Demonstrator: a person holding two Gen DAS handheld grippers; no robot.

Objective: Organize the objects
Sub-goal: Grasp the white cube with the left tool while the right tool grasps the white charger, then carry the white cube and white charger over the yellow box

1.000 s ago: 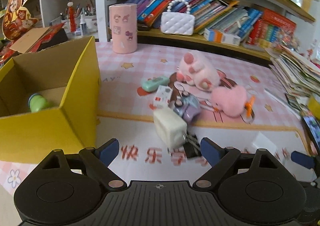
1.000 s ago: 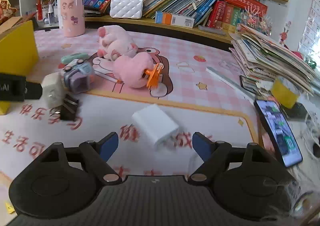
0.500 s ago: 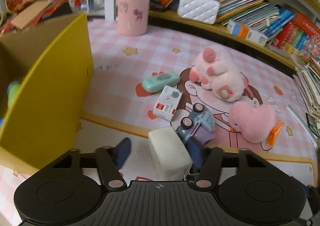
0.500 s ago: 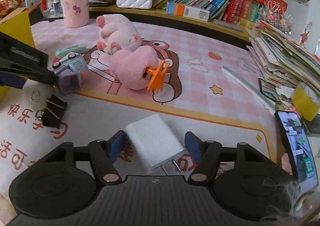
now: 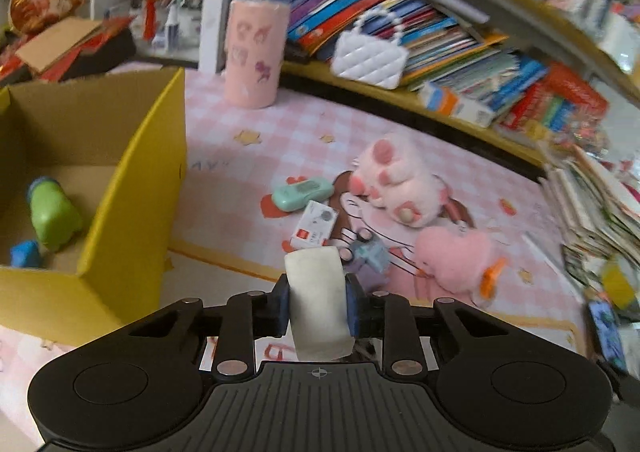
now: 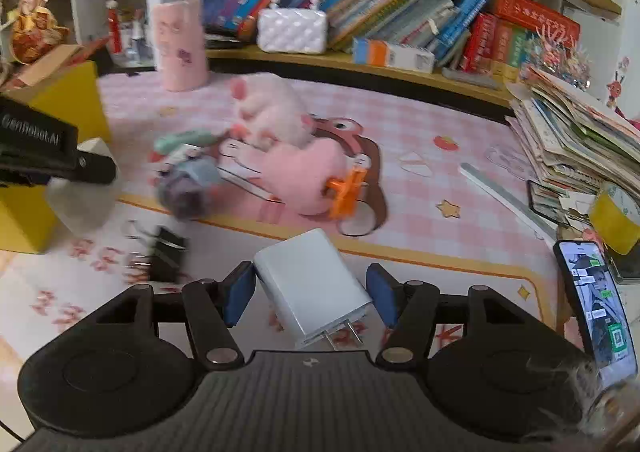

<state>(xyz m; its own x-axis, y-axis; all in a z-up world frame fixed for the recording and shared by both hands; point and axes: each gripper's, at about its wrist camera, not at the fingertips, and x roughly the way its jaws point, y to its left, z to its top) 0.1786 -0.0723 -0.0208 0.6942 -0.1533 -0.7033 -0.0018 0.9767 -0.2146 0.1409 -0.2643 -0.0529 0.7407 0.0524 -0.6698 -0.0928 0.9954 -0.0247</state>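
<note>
The left gripper (image 5: 317, 302) squeezes a soft cream block (image 5: 318, 302). The yellow cardboard box (image 5: 132, 212) sits at its 10 o'clock. The right gripper (image 6: 311, 292) is apart around a smooth white charger (image 6: 314, 286), not pinching. A clip (image 6: 166, 258) at 9 o'clock looks blurry.

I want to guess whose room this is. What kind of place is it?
Probably a child's room or study corner at home. A shelf crammed with books, a pink cartoon mat strewn with plush toys, and a yellow box for tidying all suggest it.
</note>
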